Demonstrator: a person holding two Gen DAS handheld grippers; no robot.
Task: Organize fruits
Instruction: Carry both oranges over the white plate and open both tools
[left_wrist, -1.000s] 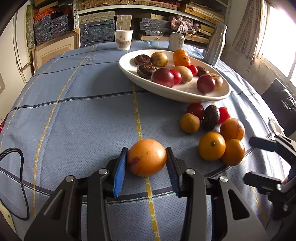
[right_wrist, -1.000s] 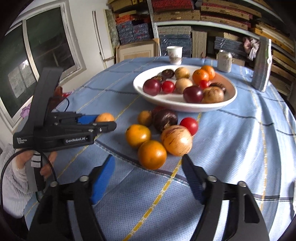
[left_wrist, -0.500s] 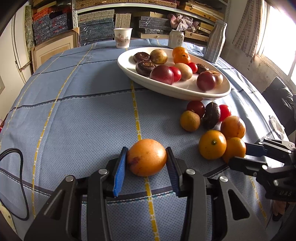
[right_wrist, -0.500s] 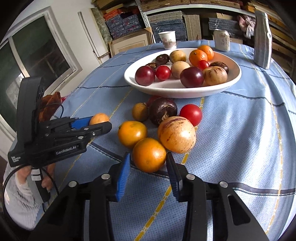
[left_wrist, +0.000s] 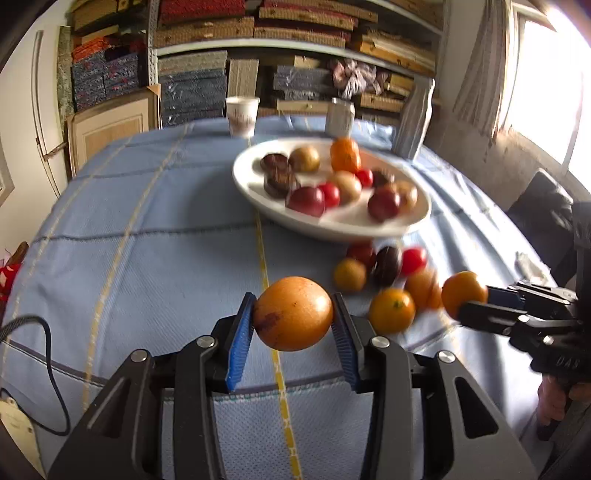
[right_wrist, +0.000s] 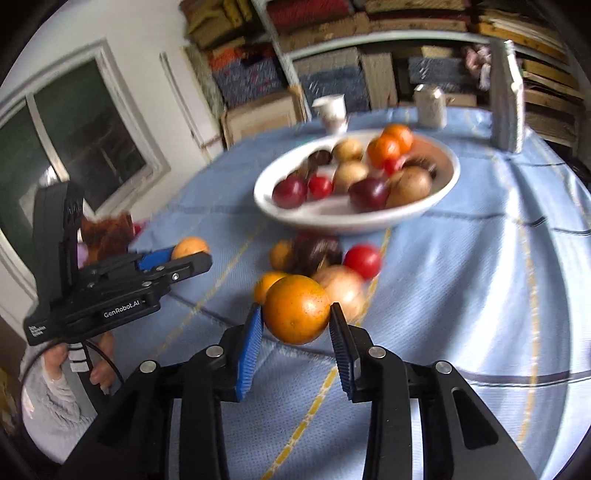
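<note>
Lifted since before, each hand-held gripper, left (left_wrist: 293, 315) and right (right_wrist: 296, 317), clamps an orange (right's (right_wrist: 296, 309), left's (left_wrist: 293, 314)); plate (right_wrist: 448, 177) lies ahead, right nearer.

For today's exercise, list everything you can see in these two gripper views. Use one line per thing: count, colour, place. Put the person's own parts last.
Bowl: one, white, far half of the table, filled with red, tan, dark and orange fruit.
Loose fruit: about six, red, dark, tan and orange, on the cloth in front of the bowl.
Tablecloth: one, blue with yellow and dark lines, covering the table.
Paper cup: one, white, far table edge.
Can: one, pale, beside the cup.
Bottle: one, grey, far right.
Shelves: stacked boxes, behind the table.
Left gripper: shut on a large orange fruit.
Right gripper: shut on an orange, raised off the cloth.
</note>
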